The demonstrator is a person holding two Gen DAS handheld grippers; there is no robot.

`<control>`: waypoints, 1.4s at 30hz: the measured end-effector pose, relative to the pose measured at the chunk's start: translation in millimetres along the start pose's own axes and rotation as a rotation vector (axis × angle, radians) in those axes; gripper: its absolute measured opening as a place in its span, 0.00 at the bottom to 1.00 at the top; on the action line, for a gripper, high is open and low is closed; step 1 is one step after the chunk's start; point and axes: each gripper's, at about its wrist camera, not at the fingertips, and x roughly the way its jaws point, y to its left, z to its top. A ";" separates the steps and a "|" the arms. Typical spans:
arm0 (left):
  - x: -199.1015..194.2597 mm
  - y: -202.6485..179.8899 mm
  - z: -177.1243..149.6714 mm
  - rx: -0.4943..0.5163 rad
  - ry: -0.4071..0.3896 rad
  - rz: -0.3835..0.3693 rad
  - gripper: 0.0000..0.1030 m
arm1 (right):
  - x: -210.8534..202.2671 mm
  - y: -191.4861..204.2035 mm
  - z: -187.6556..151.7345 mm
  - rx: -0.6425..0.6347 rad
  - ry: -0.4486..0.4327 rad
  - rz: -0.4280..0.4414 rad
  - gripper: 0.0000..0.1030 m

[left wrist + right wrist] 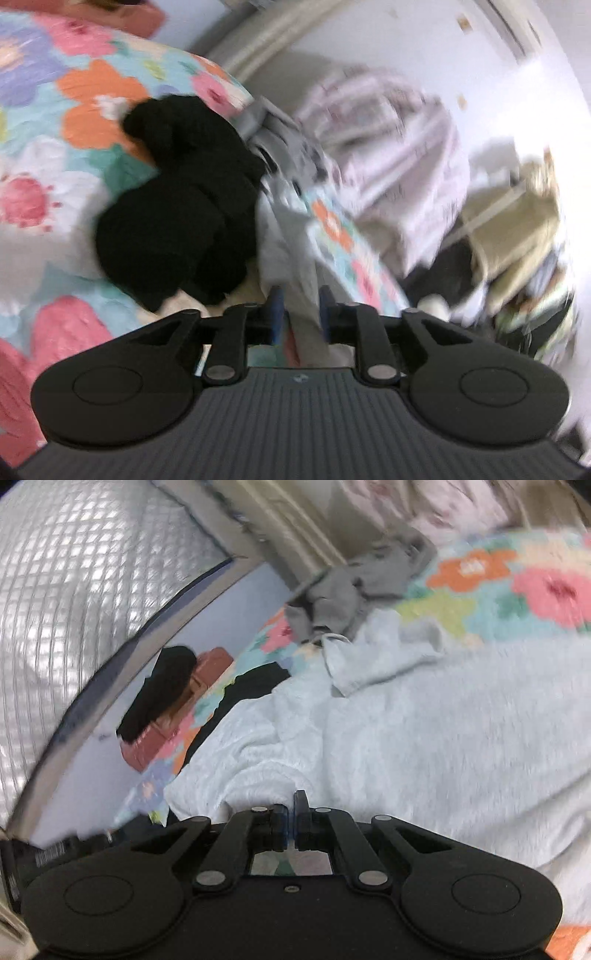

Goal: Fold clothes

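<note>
Left gripper (298,314): jaws only narrowly apart, a hanging strip of pale grey cloth (308,295) running up between the blue pads; whether the pads actually press on it cannot be told through the blur. Right gripper (291,821): jaws brought together, a fold of the light fleecy garment (424,731) bunched right at the tips, though whether any cloth is pinched between them is hidden. That garment lies spread over the flowered bedspread (535,587), which covers most of the right view. Just beyond it, a crumpled grey piece (343,590) near the far edge of the bed. In the left view a black heap of clothing (177,214) sits on the same bedspread, touching the pale cloth's side; a striped pinkish bundle (388,147) and clutter lie further off, blurred. Risks, as judged: a loose left hold would let the strip slide out once pulled taut, collapsing the fold. If the right tips hold nothing, only one corner lifts and the garment twists. Dragging the cloth could also snag the black heap and pull it along.
</note>
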 end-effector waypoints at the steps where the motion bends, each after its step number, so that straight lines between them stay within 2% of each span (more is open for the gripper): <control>1: 4.2 -4.8 -2.0 0.005 0.025 -0.008 0.37 | 1.4 2.5 -2.4 -0.007 0.005 0.000 0.03; 3: 11.5 -6.8 -5.4 -0.055 0.062 -0.045 0.44 | 2.1 11.9 -4.6 -0.049 0.012 -0.001 0.04; 6: 19.6 -8.7 -11.7 -0.125 0.112 -0.084 0.45 | 5.0 22.9 -8.7 -0.103 0.032 0.008 0.05; 7: 21.9 -9.3 -13.9 -0.142 0.127 -0.091 0.48 | 5.3 23.5 -11.3 -0.109 0.036 0.013 0.06; 9: 28.3 -8.0 -22.2 -0.168 0.145 -0.067 0.54 | 8.7 24.9 -16.3 -0.110 0.046 0.032 0.07; 12: 41.9 2.6 -31.8 -0.205 0.148 0.020 0.55 | 13.5 24.7 -21.6 -0.111 0.062 0.058 0.07; 14: 43.2 15.0 -36.3 -0.272 0.108 0.083 0.41 | 16.2 27.3 -25.9 -0.131 0.069 0.053 0.07; 15: 43.4 18.5 -38.5 -0.298 0.096 0.098 0.20 | 17.5 28.6 -27.9 -0.140 0.072 0.050 0.07; 16: 43.5 21.9 -40.7 -0.324 0.085 0.111 0.14 | 18.8 29.2 -29.4 -0.142 0.081 0.051 0.07; 17: 43.0 22.4 -42.4 -0.323 0.067 0.116 0.14 | 20.9 30.4 -30.4 -0.145 0.091 0.047 0.07; 21: 35.0 1.2 -36.4 -0.084 0.001 0.223 0.13 | 21.0 43.7 -30.2 -0.245 0.081 0.015 0.07; 23: 29.2 -8.9 -29.5 0.037 -0.054 0.300 0.04 | 20.2 50.5 -29.4 -0.301 0.070 0.006 0.07; 24: 26.6 -13.2 -25.5 0.099 -0.086 0.351 0.03 | 19.1 52.6 -28.5 -0.318 0.065 0.004 0.07; 27: 14.6 -8.4 -11.5 0.150 -0.131 0.405 0.03 | 16.5 48.7 -25.4 -0.338 0.062 -0.031 0.05; 29: 1.0 -3.4 -2.7 0.090 -0.127 0.336 0.03 | 15.6 40.8 -22.7 -0.320 0.061 -0.050 0.05; 31: 0.8 -11.5 0.3 0.116 -0.085 0.290 0.05 | 15.9 31.8 -21.0 -0.314 0.066 -0.085 0.05; 37: 17.9 -28.7 -19.7 0.137 -0.004 0.163 0.07 | 20.1 18.1 -25.0 -0.419 0.110 -0.243 0.09; 38: 22.9 -29.4 -23.9 0.139 0.015 0.153 0.08 | 20.1 16.3 -25.1 -0.431 0.119 -0.263 0.13; 40: 31.1 -31.1 -31.7 0.142 0.048 0.134 0.12 | 17.1 15.0 -23.8 -0.446 0.135 -0.296 0.30; 41: 35.7 -30.3 -33.4 0.142 0.061 0.122 0.15 | 15.6 14.4 -23.2 -0.454 0.143 -0.312 0.34; 42: 37.2 -27.8 -36.2 0.141 0.074 0.108 0.23 | 13.6 13.9 -22.5 -0.460 0.149 -0.326 0.40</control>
